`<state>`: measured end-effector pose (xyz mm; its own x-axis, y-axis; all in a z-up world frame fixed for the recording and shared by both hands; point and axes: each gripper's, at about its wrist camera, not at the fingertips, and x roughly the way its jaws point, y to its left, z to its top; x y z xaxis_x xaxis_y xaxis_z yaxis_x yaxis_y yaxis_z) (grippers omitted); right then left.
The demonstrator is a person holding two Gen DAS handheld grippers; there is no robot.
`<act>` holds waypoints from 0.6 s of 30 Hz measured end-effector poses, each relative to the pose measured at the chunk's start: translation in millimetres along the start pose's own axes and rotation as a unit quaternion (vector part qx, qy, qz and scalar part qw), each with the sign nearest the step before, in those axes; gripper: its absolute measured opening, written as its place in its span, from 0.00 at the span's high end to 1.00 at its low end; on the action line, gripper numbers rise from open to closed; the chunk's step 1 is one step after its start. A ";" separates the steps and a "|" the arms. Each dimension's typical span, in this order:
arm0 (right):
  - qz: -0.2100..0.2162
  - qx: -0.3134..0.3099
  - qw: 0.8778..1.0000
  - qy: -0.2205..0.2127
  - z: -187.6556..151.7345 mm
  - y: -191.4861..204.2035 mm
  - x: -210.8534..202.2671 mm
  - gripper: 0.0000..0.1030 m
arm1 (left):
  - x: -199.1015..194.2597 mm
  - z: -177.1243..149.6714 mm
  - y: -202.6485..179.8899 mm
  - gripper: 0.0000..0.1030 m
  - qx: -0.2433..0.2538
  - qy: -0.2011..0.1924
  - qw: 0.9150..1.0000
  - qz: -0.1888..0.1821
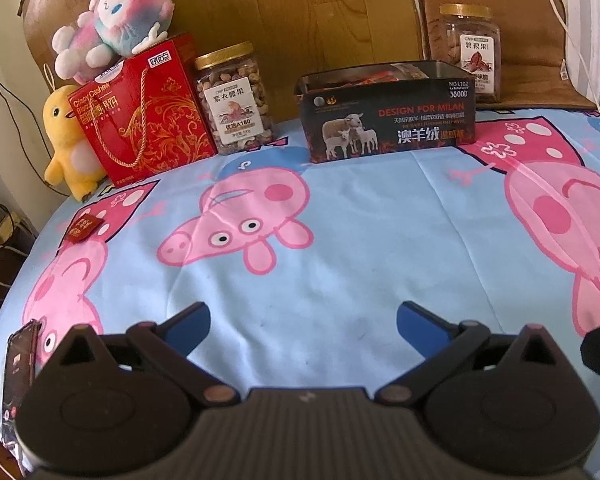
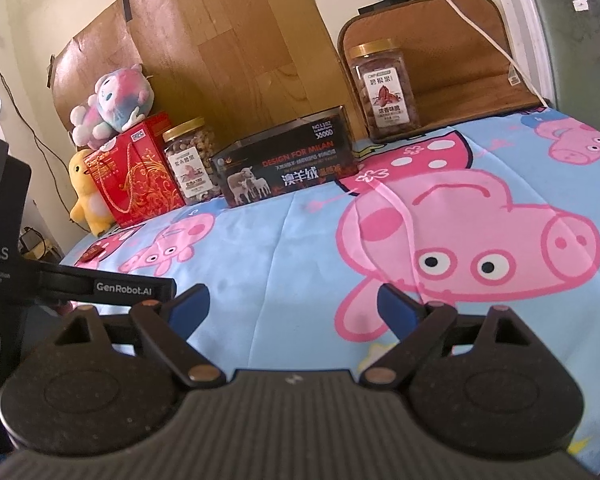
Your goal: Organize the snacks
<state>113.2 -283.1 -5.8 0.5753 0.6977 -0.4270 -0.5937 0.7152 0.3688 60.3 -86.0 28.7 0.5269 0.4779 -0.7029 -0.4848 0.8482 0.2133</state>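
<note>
both claws hang low over a bed covered in a light blue sheet [image 1: 340,264] printed with pink cartoon pigs. the left claw [image 1: 303,322] has its 2 blue-padded fingers spread wide with nothing between them, and the right claw [image 2: 293,306] is spread the same way, also empty. along the far edge of the sheet, against a wooden headboard, stands a row of things. from the left: a yellow plush duck [image 1: 66,140], a red gift box [image 1: 140,120] with a gold cord handle and a pink-and-blue plush toy [image 1: 114,26] lying on top, and just beside it a clear nut jar [image 1: 236,100] with a gold lid. well to the right sits an open black box [image 1: 388,116] printed with sheep, orange packets showing inside. behind its right end stands a second nut jar [image 1: 468,52]. a small red snack packet [image 1: 85,227] lies alone on the sheet near the left edge. a phone [image 1: 20,372] rests at the near left corner.
</note>
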 end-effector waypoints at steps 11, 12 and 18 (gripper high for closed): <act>0.002 -0.004 1.000 0.029 26.4 -8.0 13.9 0.10 | 17.9 25.6 -9.9 0.00 -0.010 -0.009 1.000 -0.029; -0.003 -0.007 1.000 0.030 31.2 -9.2 18.1 0.10 | 20.6 28.9 -9.5 0.00 -0.012 -0.016 0.999 -0.029; -0.037 -0.025 0.999 0.023 53.2 -17.6 53.5 0.10 | 52.3 53.4 -5.1 0.00 -0.024 -0.036 0.998 -0.036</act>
<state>184.3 -256.1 8.8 0.5931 0.6399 -0.4886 -0.5789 0.7607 0.2936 127.6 -53.2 27.1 0.6094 0.4328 -0.6643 -0.4759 0.8698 0.1301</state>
